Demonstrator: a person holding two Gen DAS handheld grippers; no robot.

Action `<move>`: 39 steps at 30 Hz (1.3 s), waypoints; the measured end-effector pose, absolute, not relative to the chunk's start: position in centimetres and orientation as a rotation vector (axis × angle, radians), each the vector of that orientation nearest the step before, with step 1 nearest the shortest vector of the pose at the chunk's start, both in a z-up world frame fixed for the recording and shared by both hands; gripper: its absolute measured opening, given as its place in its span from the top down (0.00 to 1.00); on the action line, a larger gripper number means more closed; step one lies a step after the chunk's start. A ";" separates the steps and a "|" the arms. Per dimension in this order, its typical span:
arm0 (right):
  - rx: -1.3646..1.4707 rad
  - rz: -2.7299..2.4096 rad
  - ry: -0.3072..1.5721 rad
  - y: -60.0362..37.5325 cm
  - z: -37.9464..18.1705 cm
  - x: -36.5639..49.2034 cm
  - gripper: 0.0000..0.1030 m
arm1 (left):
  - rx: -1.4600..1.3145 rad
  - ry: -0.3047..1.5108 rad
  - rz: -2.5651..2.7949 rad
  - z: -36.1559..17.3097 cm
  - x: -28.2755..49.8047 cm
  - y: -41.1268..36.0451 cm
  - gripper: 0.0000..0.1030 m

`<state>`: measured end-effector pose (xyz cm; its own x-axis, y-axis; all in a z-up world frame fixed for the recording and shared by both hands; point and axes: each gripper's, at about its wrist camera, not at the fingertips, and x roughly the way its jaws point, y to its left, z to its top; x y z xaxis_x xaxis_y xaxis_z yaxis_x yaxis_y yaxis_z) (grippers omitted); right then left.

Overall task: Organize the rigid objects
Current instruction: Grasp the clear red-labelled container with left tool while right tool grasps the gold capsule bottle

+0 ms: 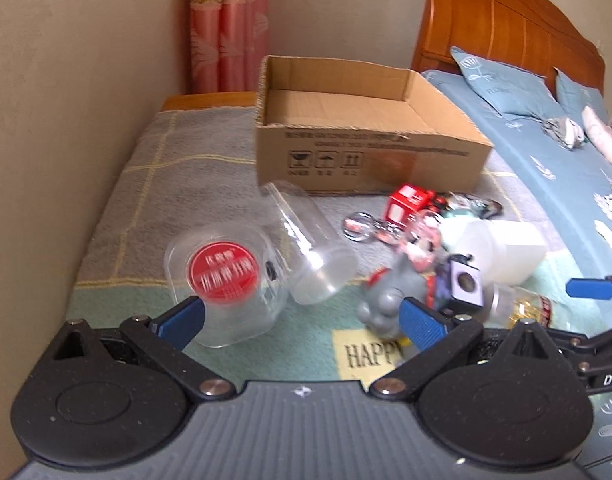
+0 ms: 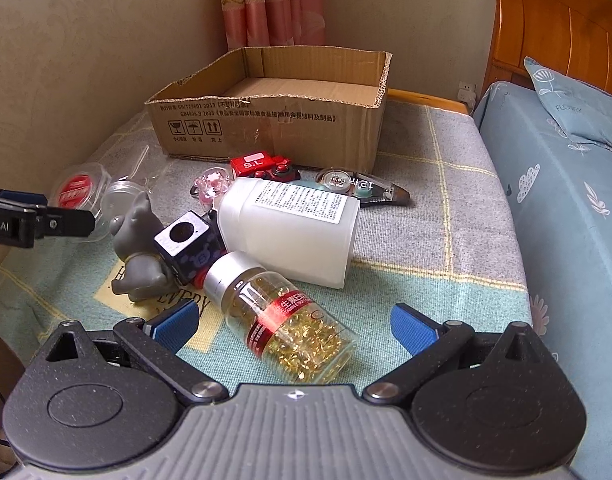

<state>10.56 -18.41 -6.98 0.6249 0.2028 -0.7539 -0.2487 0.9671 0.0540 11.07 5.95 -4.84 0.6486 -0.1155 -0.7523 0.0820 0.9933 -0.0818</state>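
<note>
Only from the right wrist does the capsule bottle (image 2: 289, 320) show whole, lying between the spread right gripper (image 2: 301, 320); left gripper (image 1: 301, 316) spread near the clear tub (image 1: 225, 280), box (image 2: 273, 120) behind.

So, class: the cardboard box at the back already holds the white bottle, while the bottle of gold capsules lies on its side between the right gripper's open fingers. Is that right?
Not quite. The cardboard box is empty; the white bottle lies on the blanket in front of it, as the right wrist view shows. The capsule bottle does lie between the open right gripper fingers.
</note>
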 end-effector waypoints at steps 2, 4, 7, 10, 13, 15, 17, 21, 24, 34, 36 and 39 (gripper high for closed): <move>-0.074 0.258 0.868 -18.2 -7.3 11.0 0.00 | -0.039 0.864 -0.097 -5.1 11.5 6.2 0.01; -0.095 0.257 0.882 -18.0 -7.7 11.2 0.00 | -0.033 0.875 -0.077 -5.3 11.9 6.4 0.01; -0.134 0.251 0.911 -18.0 -8.5 11.3 0.00 | -0.021 0.887 -0.048 -5.9 12.3 6.7 0.01; -0.143 0.233 0.936 -18.8 -9.0 11.4 0.00 | -0.024 0.901 -0.017 -6.4 12.7 7.2 0.01; -0.163 0.178 0.948 -20.1 -9.2 11.3 0.00 | -0.034 0.911 0.001 -6.6 13.0 7.6 0.01; -0.189 0.107 0.950 -21.3 -9.5 11.4 0.00 | -0.035 0.911 0.008 -6.8 13.1 7.9 0.01; -0.158 0.062 0.958 -22.9 -9.7 11.5 0.00 | -0.038 0.910 0.016 -6.9 13.3 8.0 0.01; -0.077 0.029 0.972 -24.7 -9.8 11.7 0.00 | -0.039 0.916 0.044 -7.4 14.3 8.3 0.01; -0.100 0.059 0.963 -24.0 -9.7 11.4 0.00 | -0.039 0.928 0.063 -7.8 14.7 8.7 0.01; -0.051 0.272 0.980 -20.3 -9.6 11.3 0.00 | -0.081 0.924 0.123 -8.1 14.2 10.6 0.01; -0.064 0.262 0.971 -19.5 -9.8 11.7 0.00 | -0.073 0.921 0.121 -8.3 14.5 10.2 0.01; -0.077 0.237 0.952 -18.7 -9.8 12.3 0.00 | -0.068 0.919 0.121 -8.7 14.9 10.0 0.01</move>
<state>12.27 -18.74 -9.81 0.5563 0.1663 -0.8142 -0.2343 0.9714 0.0384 14.86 9.98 -8.66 0.6008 0.0749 -0.7959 -0.1331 0.9911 -0.0073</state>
